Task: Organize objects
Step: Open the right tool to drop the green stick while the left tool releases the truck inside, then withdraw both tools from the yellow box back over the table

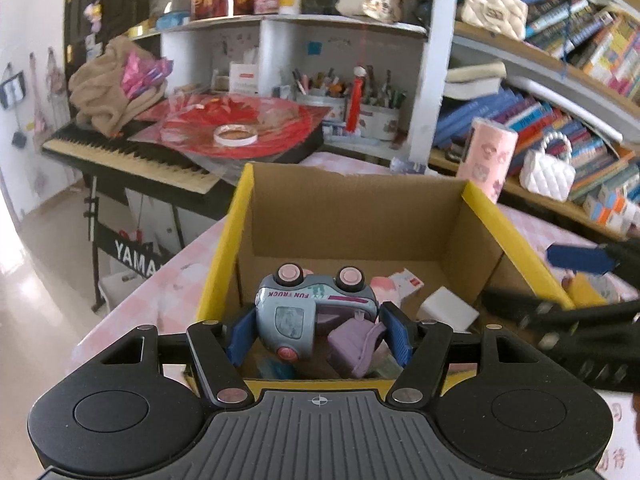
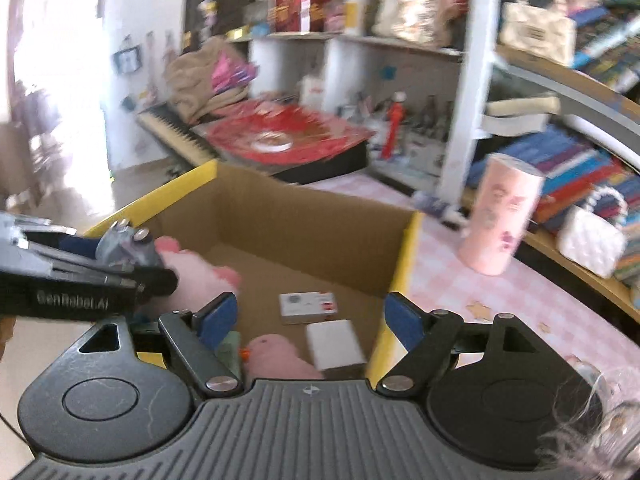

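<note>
An open cardboard box (image 1: 224, 264) with yellow rims stands on the pink checked table. My left gripper (image 1: 318, 334) is shut on a grey-blue toy truck (image 1: 316, 304) with pink wheels. The truck hangs upside down over the box's near end, a purple flap dangling from it. From the right wrist view the truck (image 2: 124, 246) and the left gripper (image 2: 120, 256) show at the left. My right gripper (image 2: 311, 318) stands open and holds nothing, straddling the box's right wall (image 2: 404, 264). Inside lie a white block (image 2: 336, 344), a small card box (image 2: 308, 307) and pink plush toys (image 2: 280, 358).
A tall pink cylinder (image 2: 500, 220) stands on the table right of the box, with a white quilted bag (image 2: 592, 240) on the low shelf beyond. Bookshelves fill the right side. A keyboard piano (image 1: 132, 156) piled with cloth and red packets stands behind the box.
</note>
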The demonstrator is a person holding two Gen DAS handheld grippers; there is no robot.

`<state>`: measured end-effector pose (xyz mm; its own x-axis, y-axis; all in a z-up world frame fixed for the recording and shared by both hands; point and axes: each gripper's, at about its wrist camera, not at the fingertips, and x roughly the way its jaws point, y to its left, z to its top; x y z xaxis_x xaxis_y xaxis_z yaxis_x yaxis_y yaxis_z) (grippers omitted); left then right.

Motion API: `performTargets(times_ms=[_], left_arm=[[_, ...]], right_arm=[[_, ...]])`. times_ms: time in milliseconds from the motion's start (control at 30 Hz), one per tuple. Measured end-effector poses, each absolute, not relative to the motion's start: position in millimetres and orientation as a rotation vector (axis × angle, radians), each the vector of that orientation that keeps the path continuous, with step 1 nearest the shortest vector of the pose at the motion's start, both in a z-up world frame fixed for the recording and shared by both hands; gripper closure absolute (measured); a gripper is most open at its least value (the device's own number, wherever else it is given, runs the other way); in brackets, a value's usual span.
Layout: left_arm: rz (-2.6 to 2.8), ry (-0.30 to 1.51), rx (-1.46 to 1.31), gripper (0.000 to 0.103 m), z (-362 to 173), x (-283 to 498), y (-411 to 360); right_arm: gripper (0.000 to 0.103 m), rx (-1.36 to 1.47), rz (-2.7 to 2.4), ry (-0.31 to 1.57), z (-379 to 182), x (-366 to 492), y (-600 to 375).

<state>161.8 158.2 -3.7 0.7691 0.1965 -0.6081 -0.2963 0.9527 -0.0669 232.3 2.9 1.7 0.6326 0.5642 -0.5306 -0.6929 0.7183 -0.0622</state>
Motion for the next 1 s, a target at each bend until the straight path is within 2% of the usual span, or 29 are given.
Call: performTargets(times_ms=[267,333,367,733,1000], left_arm=[[0.266,0.665,-0.109,0.033,-8,170,149],[0.271,0.661,-0.121,0.019,-6,167,149],[0.274,0.653,-0.124,0.017,-5,163,149],[0.257,0.508,-0.159,0.016,27,116,145],[0.292,0.53,-0.161,0.016,20,77,147]], right_arm=[[0.023,-0.158,0.584,0.54,2,232,-26],[0.023,-0.149,0.565,0.546,2,229,-29],[0.023,-0.145,0.558,0.549,2,227,-31],[0.022,-0.084,0.487,0.567,8,199,-40],[0.019,-0.096,0.456,0.563,7,164,-41]])
